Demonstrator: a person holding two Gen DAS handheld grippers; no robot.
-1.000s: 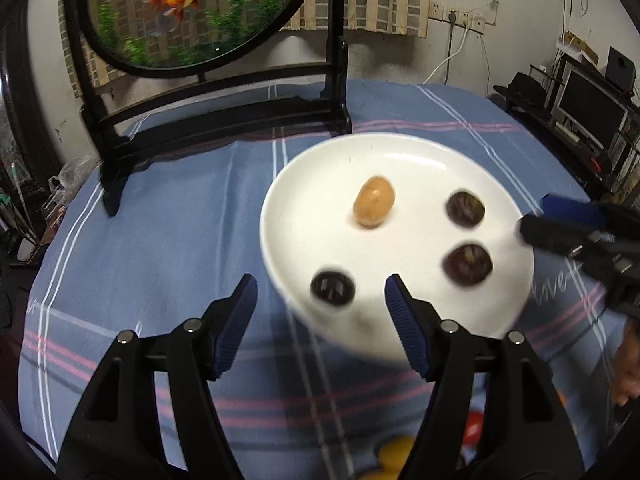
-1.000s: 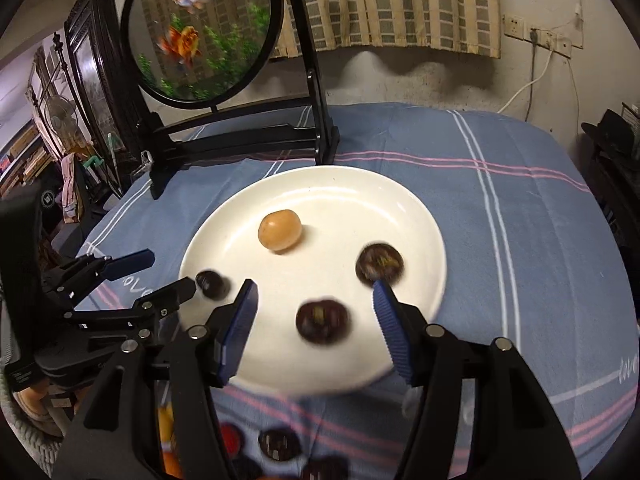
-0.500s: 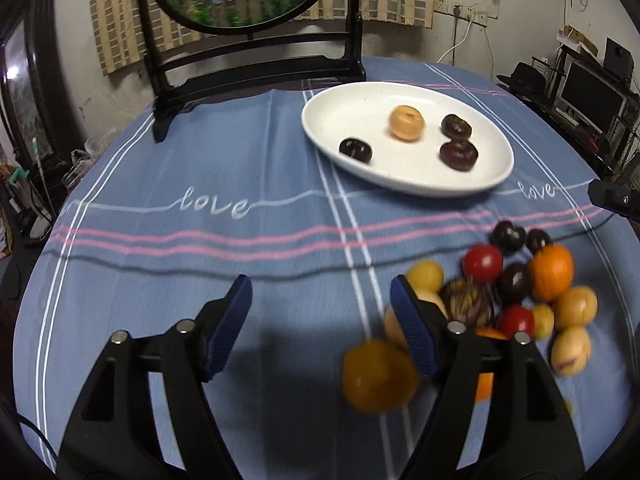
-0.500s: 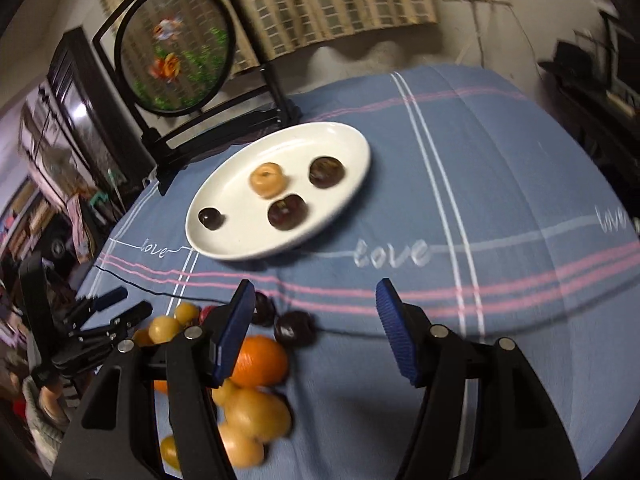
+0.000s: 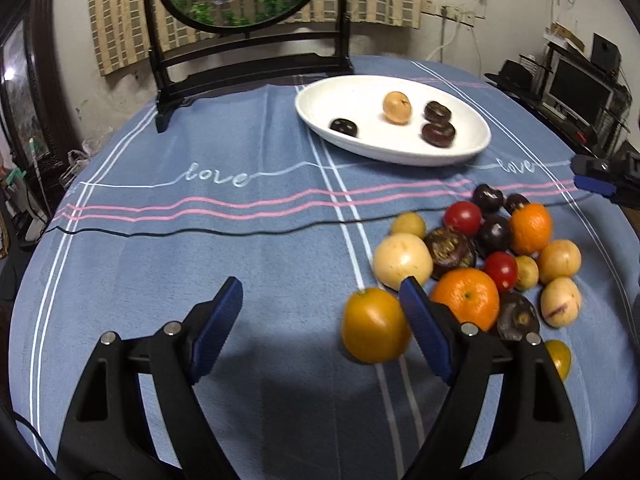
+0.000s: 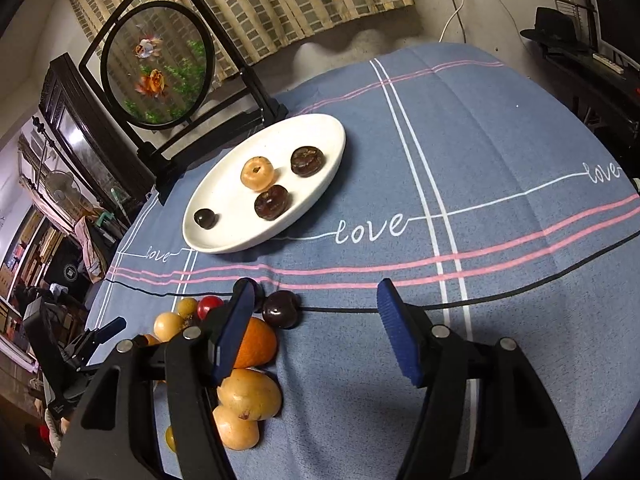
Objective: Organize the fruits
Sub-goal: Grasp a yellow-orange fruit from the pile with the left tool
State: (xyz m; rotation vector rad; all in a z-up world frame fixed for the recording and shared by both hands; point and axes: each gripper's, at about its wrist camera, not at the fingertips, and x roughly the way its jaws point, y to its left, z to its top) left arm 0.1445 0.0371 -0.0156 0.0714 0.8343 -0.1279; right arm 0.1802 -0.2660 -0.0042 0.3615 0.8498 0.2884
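the white plate (image 5: 316, 110) at the far side of the blue tablecloth (image 5: 200, 248) holds four fruits; the loose fruit pile (image 5: 492, 248) now lies just ahead, where a second ago both tongs hung over the plate, so another pick looks due. the left gripper (image 5: 320, 320) is opening wide, empty, an orange fruit (image 5: 374, 324) beside its right pad. the right gripper (image 6: 316, 328) stands half open, holding nothing.

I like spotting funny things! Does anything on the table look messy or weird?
Yes. Most fruit lies in a loose pile on the blue striped tablecloth, while only four pieces are on the white oval plate. One yellow-orange round fruit sits apart beside the pile.
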